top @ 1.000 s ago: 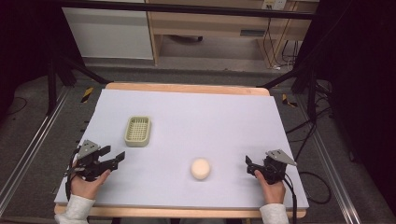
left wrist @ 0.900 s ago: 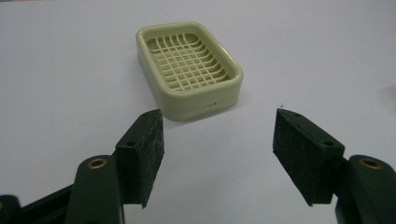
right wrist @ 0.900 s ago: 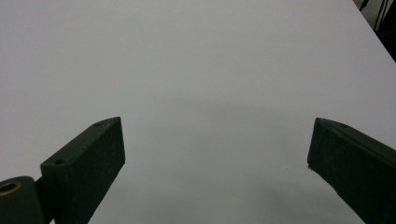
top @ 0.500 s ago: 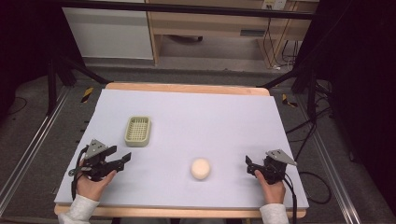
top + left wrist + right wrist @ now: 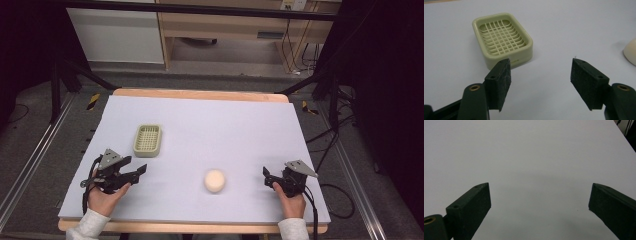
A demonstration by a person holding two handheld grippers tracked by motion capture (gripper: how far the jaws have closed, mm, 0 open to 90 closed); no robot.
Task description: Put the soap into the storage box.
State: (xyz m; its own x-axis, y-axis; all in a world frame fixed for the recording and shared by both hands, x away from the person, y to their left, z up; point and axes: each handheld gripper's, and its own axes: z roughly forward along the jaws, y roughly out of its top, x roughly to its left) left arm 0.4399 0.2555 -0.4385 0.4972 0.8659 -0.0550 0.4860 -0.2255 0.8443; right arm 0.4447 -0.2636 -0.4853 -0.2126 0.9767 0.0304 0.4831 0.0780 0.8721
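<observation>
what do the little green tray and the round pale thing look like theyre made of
Green tray: probably moulded plastic, pale green with a slight sheen; its grid floor and rounded rim look cast in one piece. Round pale thing: cream, matte, smooth-edged, possibly a bar of soap, though too small to be sure.

- Honestly nothing readable anywhere, no words, brands or numbers.
- The pale green soap dish (image 5: 503,40) has no logo or lettering that I can make out.
- The pale label on the wooden shelf unit (image 5: 271,35) behind the table is way too small and blurry to read.
- The yellow-and-black striped markers on the floor (image 5: 92,101) are just hazard stripes, no writing.
</observation>
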